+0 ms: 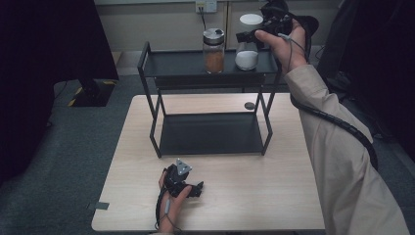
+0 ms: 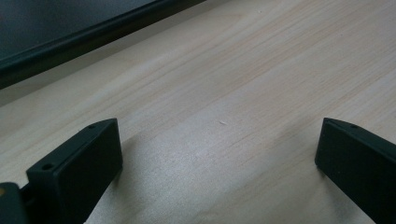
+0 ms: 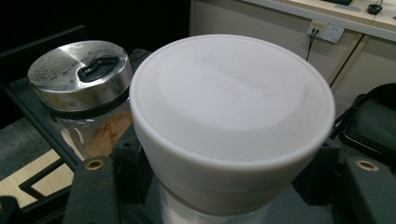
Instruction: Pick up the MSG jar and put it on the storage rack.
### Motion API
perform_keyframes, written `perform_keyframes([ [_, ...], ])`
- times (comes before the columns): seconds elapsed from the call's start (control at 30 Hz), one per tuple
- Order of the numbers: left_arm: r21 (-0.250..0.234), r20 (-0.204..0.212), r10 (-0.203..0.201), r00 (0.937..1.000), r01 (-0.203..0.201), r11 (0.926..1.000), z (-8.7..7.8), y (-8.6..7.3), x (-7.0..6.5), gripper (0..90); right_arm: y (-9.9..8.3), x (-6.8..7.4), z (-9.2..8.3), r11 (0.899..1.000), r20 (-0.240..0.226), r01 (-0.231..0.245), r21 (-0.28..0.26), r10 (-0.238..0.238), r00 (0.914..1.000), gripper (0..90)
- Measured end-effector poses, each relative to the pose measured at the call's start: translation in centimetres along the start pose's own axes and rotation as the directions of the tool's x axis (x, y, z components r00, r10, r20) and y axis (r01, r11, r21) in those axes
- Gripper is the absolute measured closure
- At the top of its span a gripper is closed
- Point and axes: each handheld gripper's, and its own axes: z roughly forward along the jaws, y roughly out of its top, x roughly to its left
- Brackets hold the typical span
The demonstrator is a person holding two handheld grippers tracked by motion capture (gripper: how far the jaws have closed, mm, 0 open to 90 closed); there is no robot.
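Note:
A clear jar with a white lid (image 1: 246, 59) and white powder stands on the top shelf of a black two-tier rack (image 1: 181, 66), at its right end. My right gripper (image 1: 246, 38) is shut on it just under the lid. In the right gripper view the white lid (image 3: 233, 107) rises between the two jaws of the right gripper (image 3: 229, 183). Just left of it on the same shelf stands a jar with a steel lid (image 1: 214, 49) and brown powder, seen up close as the steel-lidded jar (image 3: 79, 74). My left gripper (image 1: 198, 188) rests on the table, open; the left gripper (image 2: 219, 158) holds nothing.
The rack stands at the back of a light wooden table (image 1: 254, 176); its lower shelf (image 1: 210, 133) is bare, and its front edge (image 2: 70, 32) lies ahead of the left jaws. A small dark disc (image 1: 249, 105) lies on the table behind the rack. A wall socket (image 1: 205, 6) is behind.

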Motion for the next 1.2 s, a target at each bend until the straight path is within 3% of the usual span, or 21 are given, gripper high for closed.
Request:
perform_keyframes([
  [0.33, 0.000, 0.000, 0.000, 1.0000, 0.000, 1.0000, 0.0, 0.0, 0.0, 0.0, -0.4, 0.3, 0.1, 1.000, 0.010, -0.022, -0.015, 0.023, 0.9997, 31.8],
  [0.47, 0.000, 0.000, 0.000, 1.0000, 0.000, 1.0000, 0.0, 0.0, 0.0, 0.0, -0.6, 0.2, 0.2, 0.999, 0.013, -0.037, -0.018, 0.037, 0.9992, 14.4],
  [0.67, 0.000, 0.000, 0.000, 1.0000, 0.000, 1.0000, 0.0, 0.0, 0.0, 0.0, -1.3, 0.4, -0.1, 0.998, 0.037, -0.047, -0.029, 0.048, 0.9982, 0.0],
  [0.8, 0.000, -0.001, -0.001, 1.0000, 0.001, 1.0000, 0.0, 0.0, 0.0, 0.0, -1.9, 0.7, -0.4, 0.997, 0.056, -0.074, -0.027, 0.076, 0.9955, 0.0],
  [0.93, 0.000, 0.000, -0.001, 1.0000, 0.001, 1.0000, 0.0, 0.0, 0.0, 0.0, -3.1, -0.1, -0.9, 0.992, 0.008, -0.114, -0.045, 0.115, 0.9933, 0.0],
  [1.2, 0.000, 0.000, -0.001, 1.0000, 0.001, 1.0000, 0.0, 0.0, 0.0, 0.0, -4.1, -0.2, -1.6, 0.993, 0.001, -0.118, -0.025, 0.118, 0.9930, 0.0],
])
